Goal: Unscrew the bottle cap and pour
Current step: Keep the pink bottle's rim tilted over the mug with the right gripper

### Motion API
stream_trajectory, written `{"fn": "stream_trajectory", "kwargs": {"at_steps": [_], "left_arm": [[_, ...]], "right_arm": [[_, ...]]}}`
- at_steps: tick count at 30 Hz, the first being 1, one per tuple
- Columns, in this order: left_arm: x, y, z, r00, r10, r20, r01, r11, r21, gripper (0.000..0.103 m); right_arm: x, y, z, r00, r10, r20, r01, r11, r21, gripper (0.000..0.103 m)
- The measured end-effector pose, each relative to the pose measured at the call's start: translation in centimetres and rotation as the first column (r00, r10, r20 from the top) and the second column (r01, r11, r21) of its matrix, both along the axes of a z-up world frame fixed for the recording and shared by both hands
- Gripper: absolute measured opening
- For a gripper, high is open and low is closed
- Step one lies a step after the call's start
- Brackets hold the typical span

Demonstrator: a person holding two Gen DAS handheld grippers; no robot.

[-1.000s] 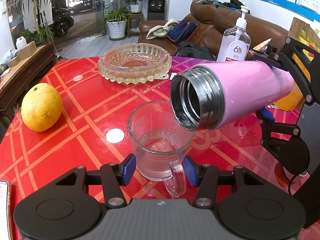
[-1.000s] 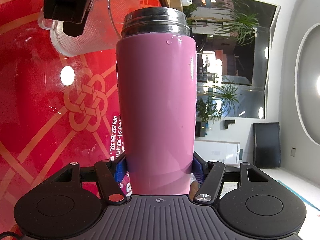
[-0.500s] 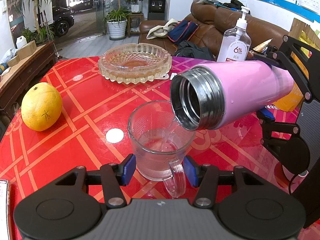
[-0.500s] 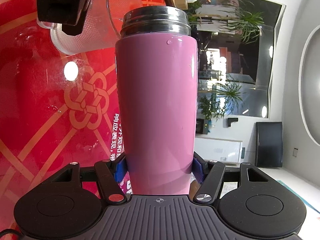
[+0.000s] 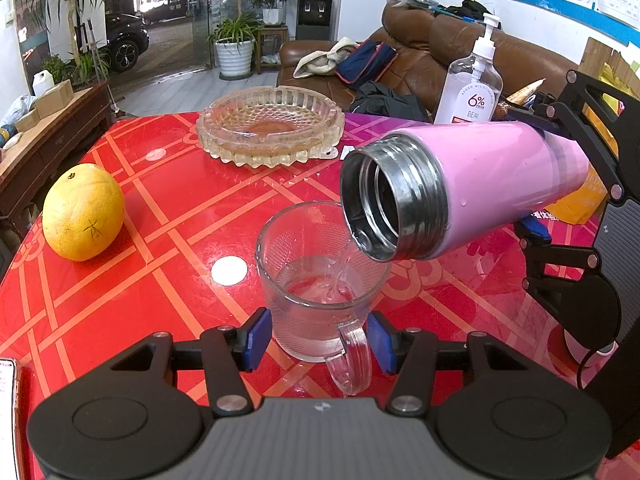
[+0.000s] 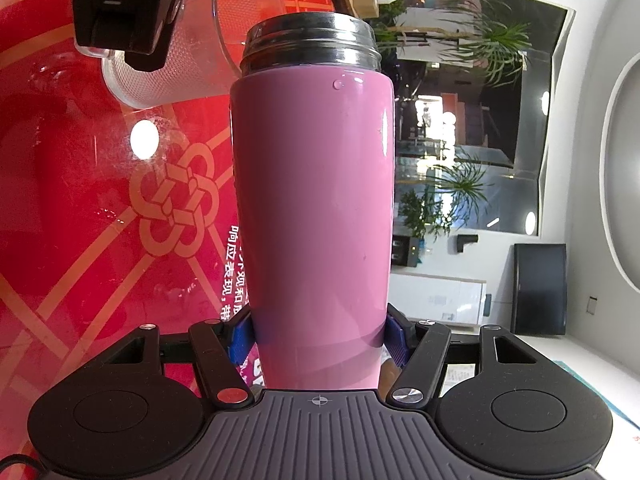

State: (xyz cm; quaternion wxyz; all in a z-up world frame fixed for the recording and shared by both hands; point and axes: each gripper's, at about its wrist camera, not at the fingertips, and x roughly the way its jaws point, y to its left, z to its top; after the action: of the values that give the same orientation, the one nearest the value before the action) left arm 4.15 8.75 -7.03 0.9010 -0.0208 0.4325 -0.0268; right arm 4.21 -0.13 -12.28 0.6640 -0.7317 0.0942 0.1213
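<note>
A clear glass mug (image 5: 320,280) stands on the red table (image 5: 180,216), its handle towards me. My left gripper (image 5: 318,340) is shut on the mug's base, a blue pad against each side. A pink steel bottle (image 5: 500,184) without its cap lies tipped over the mug. Its metal mouth (image 5: 380,204) hangs over the rim, and a thin stream of water (image 5: 344,264) runs into the mug, which holds some water. My right gripper (image 6: 316,336) is shut on the bottle (image 6: 312,200) near its bottom. The mug (image 6: 172,64) shows beyond the mouth in the right wrist view.
A yellow citrus fruit (image 5: 84,212) lies at the left. A cut-glass ashtray (image 5: 272,128) sits at the back, and a pump bottle of sanitiser (image 5: 472,88) at the back right. A pale round thing (image 5: 588,346) lies mostly hidden behind the right gripper.
A stream of water now runs from the bottle's mouth into the mug, where none showed a second ago. Both grippers have kept their places.
</note>
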Motion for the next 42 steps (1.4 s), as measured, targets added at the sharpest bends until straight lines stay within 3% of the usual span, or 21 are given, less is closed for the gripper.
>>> {"fn": "stream_trajectory", "kwargs": {"at_steps": [42], "left_arm": [[0.05, -0.16, 0.01, 1.0, 0.006, 0.002, -0.006, 1.0, -0.003, 0.055]], "right_arm": [[0.7, 0.28, 0.26, 1.0, 0.007, 0.017, -0.006, 0.999, -0.051, 0.064]]}}
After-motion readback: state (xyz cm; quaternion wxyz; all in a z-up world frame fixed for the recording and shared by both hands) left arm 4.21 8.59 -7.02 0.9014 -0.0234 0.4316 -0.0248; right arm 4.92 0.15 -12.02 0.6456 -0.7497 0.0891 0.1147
